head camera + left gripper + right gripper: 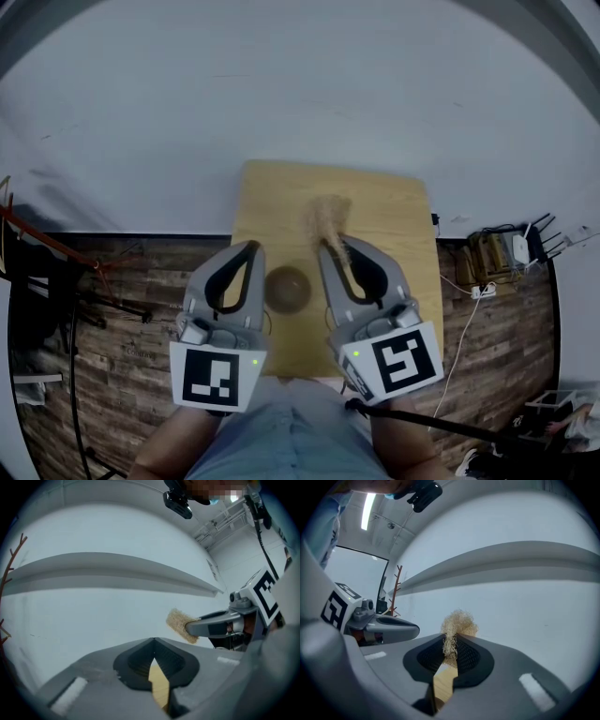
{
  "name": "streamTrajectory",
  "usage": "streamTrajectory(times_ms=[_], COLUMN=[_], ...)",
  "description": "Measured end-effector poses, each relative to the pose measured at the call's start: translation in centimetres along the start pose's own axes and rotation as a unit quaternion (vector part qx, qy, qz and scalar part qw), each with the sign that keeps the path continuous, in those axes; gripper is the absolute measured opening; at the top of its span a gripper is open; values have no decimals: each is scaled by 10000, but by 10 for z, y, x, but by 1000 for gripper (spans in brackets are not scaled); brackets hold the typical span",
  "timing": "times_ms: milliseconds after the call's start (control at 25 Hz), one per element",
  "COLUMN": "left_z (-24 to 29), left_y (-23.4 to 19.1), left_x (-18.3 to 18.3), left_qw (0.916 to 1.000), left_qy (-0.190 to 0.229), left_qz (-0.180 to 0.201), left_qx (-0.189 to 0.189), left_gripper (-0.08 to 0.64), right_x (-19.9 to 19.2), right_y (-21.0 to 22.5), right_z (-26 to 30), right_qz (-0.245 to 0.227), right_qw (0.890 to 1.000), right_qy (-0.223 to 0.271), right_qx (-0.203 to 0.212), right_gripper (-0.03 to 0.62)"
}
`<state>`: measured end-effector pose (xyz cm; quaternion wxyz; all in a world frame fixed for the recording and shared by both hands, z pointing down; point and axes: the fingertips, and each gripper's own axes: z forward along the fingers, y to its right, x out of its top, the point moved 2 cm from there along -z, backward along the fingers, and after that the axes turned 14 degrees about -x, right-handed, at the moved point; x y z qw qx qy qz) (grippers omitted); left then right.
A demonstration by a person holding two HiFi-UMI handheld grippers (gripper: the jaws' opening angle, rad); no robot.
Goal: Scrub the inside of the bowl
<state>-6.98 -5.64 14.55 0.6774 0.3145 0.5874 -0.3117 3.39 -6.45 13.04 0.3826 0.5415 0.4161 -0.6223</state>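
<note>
1. Scrubbing not yet begun: my right gripper (451,638), jaws clamped on a straw-coloured fibre scrubber (458,623), hangs above the tabletop (394,216).
2. My left gripper (153,640) is raised alongside, jaws together on nothing.
3. The brown bowl (287,288) stands near the tabletop's near edge, between both grippers. I see nothing inside it, though it is small and dim.
4. Next, I judge, the scrubber must drop into the bowl, and my left jaws must part to steady the rim.
</note>
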Motion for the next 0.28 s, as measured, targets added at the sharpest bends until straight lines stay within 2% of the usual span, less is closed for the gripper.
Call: streamTrajectory(times_ms=[280], left_z=[9], left_y=[0], left_x=[-3], left_qw=[10000], left_qy=[-28], left_qz=[-52], left_qx=[-61], left_gripper=[21], right_x=[-2], right_y=[5], right_z=[4], right_qz=[-24], right_qw=[10000], right_qy=[-4], right_qx=[-31], right_gripper=[44])
